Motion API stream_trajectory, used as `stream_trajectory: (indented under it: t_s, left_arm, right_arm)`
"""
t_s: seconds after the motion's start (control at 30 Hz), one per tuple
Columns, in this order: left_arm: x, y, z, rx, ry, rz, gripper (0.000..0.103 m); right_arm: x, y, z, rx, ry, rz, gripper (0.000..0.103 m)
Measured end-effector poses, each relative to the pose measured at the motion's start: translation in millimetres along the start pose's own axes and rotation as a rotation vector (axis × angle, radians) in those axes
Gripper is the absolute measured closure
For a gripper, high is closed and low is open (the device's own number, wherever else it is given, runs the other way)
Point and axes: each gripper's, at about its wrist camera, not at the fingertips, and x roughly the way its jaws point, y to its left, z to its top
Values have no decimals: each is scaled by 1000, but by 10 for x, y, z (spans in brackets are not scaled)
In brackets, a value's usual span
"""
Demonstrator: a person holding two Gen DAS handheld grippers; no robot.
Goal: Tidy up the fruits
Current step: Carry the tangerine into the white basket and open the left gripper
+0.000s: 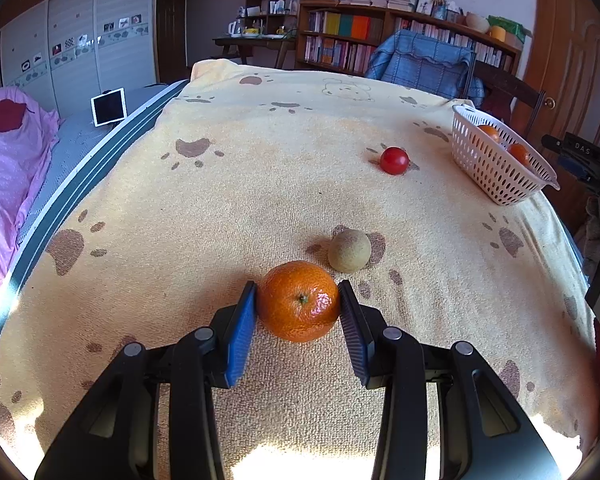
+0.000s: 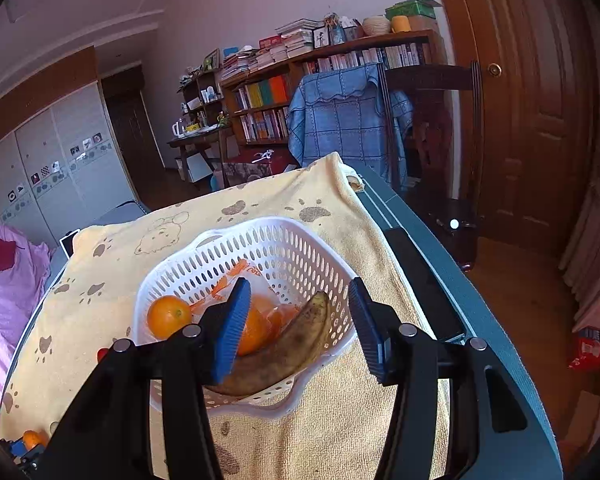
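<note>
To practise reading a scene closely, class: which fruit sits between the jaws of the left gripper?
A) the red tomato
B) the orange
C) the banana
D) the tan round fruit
B: in the left wrist view the orange sits between the jaws of the left gripper, which touch both its sides, while the tan round fruit lies just beyond.

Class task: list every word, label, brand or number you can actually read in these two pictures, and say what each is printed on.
"DAS": on the black object at the right edge of the left wrist view.
Book spines on the bookshelf: too small to read.
Orange print on the bag in the white basket: blurred, unreadable.
Red box on the floor: unreadable.
</note>
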Motion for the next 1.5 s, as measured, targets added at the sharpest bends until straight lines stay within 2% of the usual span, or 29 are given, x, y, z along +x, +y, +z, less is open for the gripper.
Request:
stream_trajectory:
  t_s: [0.17,0.4,0.6,0.67,1.0,1.17,1.3,1.5]
  left_arm:
    - [-14,16,6,-6,-4,12,62]
    - [-60,28,40,-22,-8,29,62]
    - [-138,-76,134,-18,-24,1,62]
    - [-173,-152,187,-1,-40,-7,62]
    - [-158,-673,537,94,-81,-108,62]
    - [-83,-1008,705,155,-92,-166,62]
    - [1,-1275,828,201,-95,-208,62]
    - [149,-1589,1034,231,-93,-262,62]
  right_arm:
    - [-62,-13,-41,-13,-31,-18,51]
    - [-28,50,-120,-45,-11,17,51]
    - [-25,95,-153,-58,-7,30,50]
    - [-53,70,-149,-43,-22,19,45]
    - [-144,-82,-138,25,-63,-35,44]
    - [-183,-85,-155,32,-83,-46,42]
    - [-192,-144,-149,65,-96,-59,37]
    - [-205,-234,-148,104,-100,-66,35]
